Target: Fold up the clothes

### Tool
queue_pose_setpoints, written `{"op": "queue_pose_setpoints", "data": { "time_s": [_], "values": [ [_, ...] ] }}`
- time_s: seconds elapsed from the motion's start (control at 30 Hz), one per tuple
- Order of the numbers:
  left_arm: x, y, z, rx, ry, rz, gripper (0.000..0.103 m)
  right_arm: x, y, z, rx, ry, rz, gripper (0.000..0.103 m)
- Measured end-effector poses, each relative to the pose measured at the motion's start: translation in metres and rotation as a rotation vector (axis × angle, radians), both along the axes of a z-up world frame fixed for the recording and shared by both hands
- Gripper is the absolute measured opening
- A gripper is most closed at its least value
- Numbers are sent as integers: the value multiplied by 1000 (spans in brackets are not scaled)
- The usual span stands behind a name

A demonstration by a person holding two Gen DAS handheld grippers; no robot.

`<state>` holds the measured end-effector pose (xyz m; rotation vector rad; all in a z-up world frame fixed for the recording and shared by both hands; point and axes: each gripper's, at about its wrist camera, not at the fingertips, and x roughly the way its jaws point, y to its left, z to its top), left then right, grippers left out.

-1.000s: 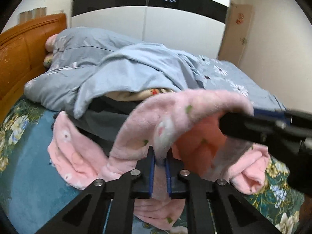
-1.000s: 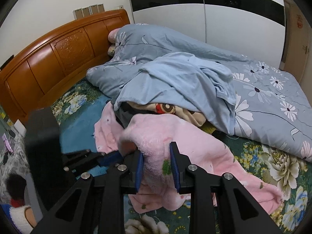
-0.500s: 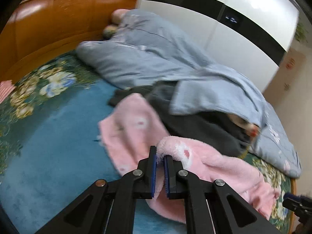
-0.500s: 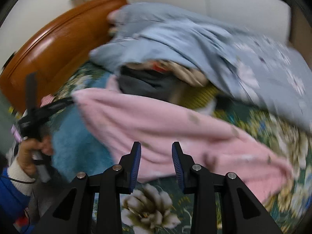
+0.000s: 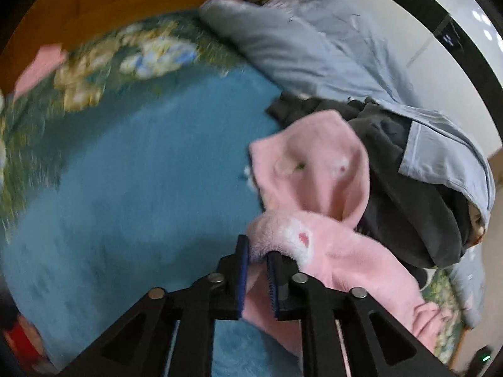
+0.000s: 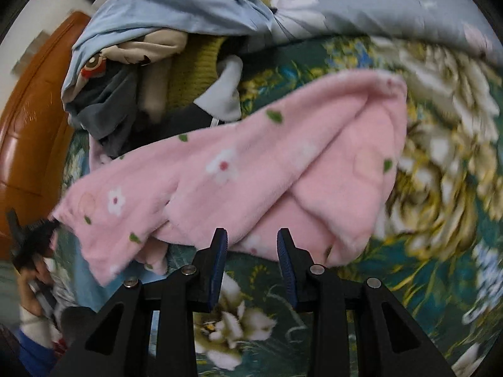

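A pink fleece garment (image 6: 257, 172) with small white flowers lies stretched across the bed. In the left wrist view my left gripper (image 5: 257, 251) is shut on one fluffy edge of the pink garment (image 5: 314, 188), held low over the blue bedspread (image 5: 141, 188). In the right wrist view my right gripper (image 6: 251, 245) is open and empty, its fingertips just short of the garment's near edge. The left gripper also shows in the right wrist view (image 6: 34, 235), at the garment's far left corner.
A heap of clothes (image 6: 157, 72), dark grey, beige and olive, lies under a light blue quilt (image 5: 314, 47) behind the garment. A wooden headboard (image 6: 28, 125) stands at the left. The floral bedsheet (image 6: 440, 157) spreads to the right.
My right gripper let go of the pink garment and opened. My left gripper pulled its edge leftward and lower, stretching the garment out across the bed. Both cameras tilted down.
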<state>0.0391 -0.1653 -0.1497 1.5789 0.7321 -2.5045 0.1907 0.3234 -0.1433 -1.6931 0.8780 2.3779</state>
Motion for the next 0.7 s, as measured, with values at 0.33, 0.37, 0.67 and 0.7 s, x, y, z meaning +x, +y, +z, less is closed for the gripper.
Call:
{"op": "queue_pose_setpoints", "data": {
  "time_s": [0.33, 0.37, 0.67, 0.7],
  "values": [
    [80, 20, -48, 414, -117, 162, 64, -34, -61, -11, 74, -2, 142, 60],
    [84, 29, -55, 455, -144, 161, 64, -38, -65, -13, 96, -5, 138, 60],
    [99, 84, -99, 571, -299, 127, 74, -49, -52, -15, 189, -53, 24, 48],
    [102, 85, -105, 607, -311, 141, 75, -48, -47, -14, 185, -56, 6, 35]
  ]
}}
